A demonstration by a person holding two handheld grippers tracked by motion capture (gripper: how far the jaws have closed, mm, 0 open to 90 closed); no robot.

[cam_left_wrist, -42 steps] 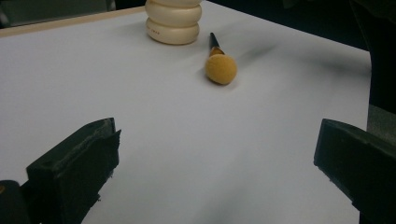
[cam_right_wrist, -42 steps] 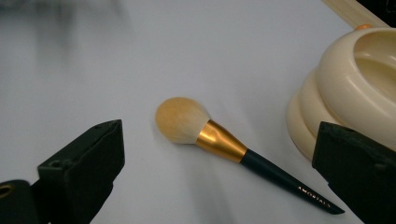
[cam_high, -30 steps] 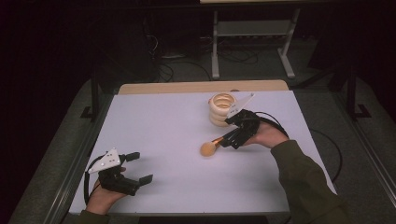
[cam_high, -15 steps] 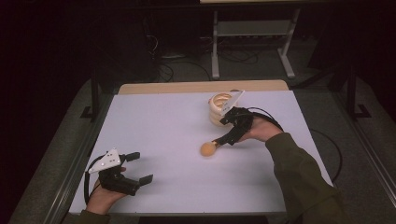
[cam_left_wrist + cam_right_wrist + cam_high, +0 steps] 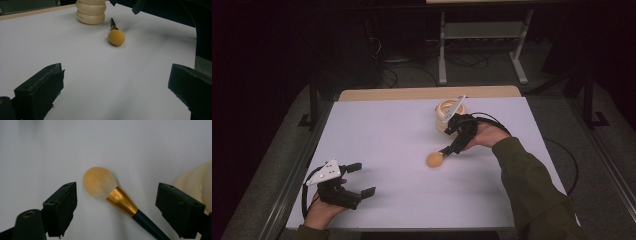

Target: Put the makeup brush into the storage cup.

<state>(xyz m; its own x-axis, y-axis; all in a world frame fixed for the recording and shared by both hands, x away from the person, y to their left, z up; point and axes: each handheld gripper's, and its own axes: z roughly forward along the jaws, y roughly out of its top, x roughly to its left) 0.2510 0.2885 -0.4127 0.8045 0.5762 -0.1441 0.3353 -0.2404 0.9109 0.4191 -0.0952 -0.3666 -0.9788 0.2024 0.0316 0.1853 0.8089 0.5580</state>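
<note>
A makeup brush (image 5: 435, 159) with a round orange head, gold ferrule and dark handle lies flat on the white table (image 5: 387, 130). My right gripper (image 5: 451, 146) hovers over its handle end, open, with a jaw on either side of the brush (image 5: 110, 191) and nothing gripped. In the right gripper view my right gripper (image 5: 116, 203) has wide-spread jaws. A cream ribbed holder (image 5: 443, 114) stands just behind that hand. My left gripper (image 5: 362, 179) rests open near the front left corner, pointing at the brush (image 5: 116, 37) and the holder (image 5: 91, 12).
The table's wooden far edge (image 5: 427, 93) and dark side rails border the white surface. A metal stand (image 5: 482, 35) and cables lie on the floor beyond. A cable trails from the right hand across the table's right side.
The right hand has drawn back slightly toward the holder. The brush lies in the same spot. The left gripper has not moved.
</note>
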